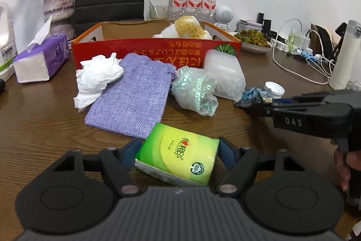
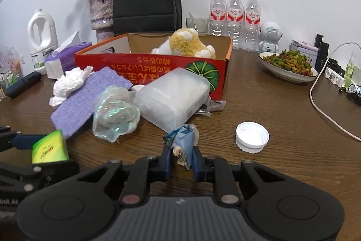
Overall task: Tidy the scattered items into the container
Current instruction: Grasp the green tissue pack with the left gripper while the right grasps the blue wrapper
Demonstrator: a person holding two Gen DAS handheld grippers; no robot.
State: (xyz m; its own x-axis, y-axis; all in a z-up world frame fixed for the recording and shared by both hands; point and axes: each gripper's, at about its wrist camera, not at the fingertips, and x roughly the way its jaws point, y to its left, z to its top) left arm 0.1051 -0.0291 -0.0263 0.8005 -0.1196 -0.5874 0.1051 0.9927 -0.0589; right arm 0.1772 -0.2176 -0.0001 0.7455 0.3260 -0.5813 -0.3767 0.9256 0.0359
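Left gripper [image 1: 178,150]: jaws astride the green plastic-wrapped tissue packet [image 1: 180,157] lying on the brown wooden table [image 1: 45,128], pads at its sides, firm contact not confirmable. Right gripper [image 2: 180,157]: jaws clenched on the crumpled blue-and-white wrapper [image 2: 182,139]. Red cardboard box [image 2: 158,64] beyond the clutter, holding one yellow-and-white plush toy [image 2: 187,43]. Risks: packet slipping from a weak grip; soft wrapper tearing free; clipping the translucent plastic case [image 2: 173,98] during transfer.

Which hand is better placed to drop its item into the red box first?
Right, probably. The right tool is already shut on the crumpled blue wrapper. The left tool only brackets the green tissue pack. Both face the red box.
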